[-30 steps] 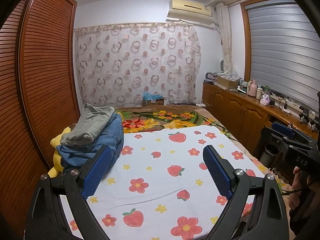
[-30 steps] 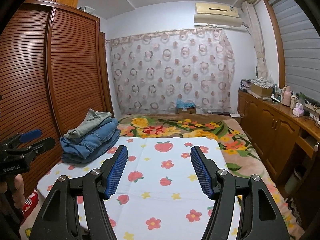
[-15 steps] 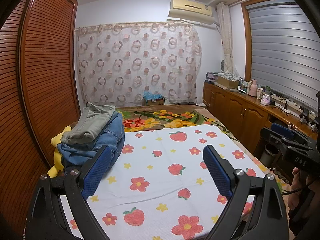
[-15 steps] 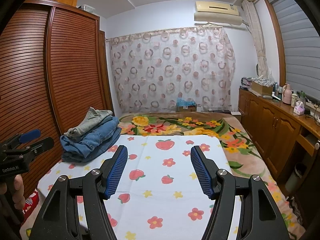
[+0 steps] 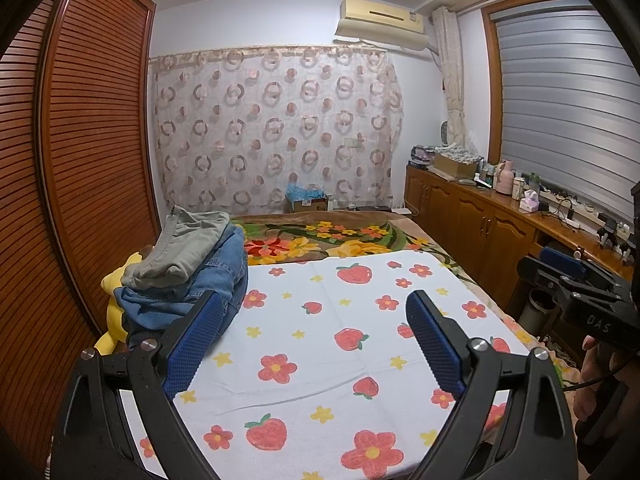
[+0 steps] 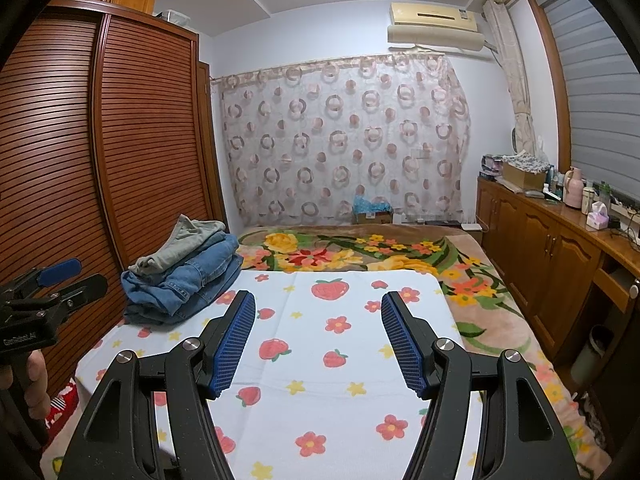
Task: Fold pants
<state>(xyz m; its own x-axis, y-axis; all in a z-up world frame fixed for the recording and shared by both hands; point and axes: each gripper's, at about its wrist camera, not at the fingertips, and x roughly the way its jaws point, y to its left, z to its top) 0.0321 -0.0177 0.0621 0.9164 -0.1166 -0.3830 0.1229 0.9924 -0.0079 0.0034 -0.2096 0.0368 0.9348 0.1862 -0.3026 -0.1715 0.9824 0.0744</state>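
I see folded pants point(image 6: 184, 276) stacked with their long axis running toward the curtain; both grippers' fingers point(image 5: 192, 336) point(image 6: 236, 344) gape, holding nothing.

- White sheet point(image 5: 328, 344) printed with red strawberries, red flowers and yellow stars.
- Folded pants point(image 6: 188, 280): grey-green over blue denim.
- Sheer curtain point(image 6: 344, 140) with brown rings.
- Tool pads point(image 6: 236, 340) blue, frames black.
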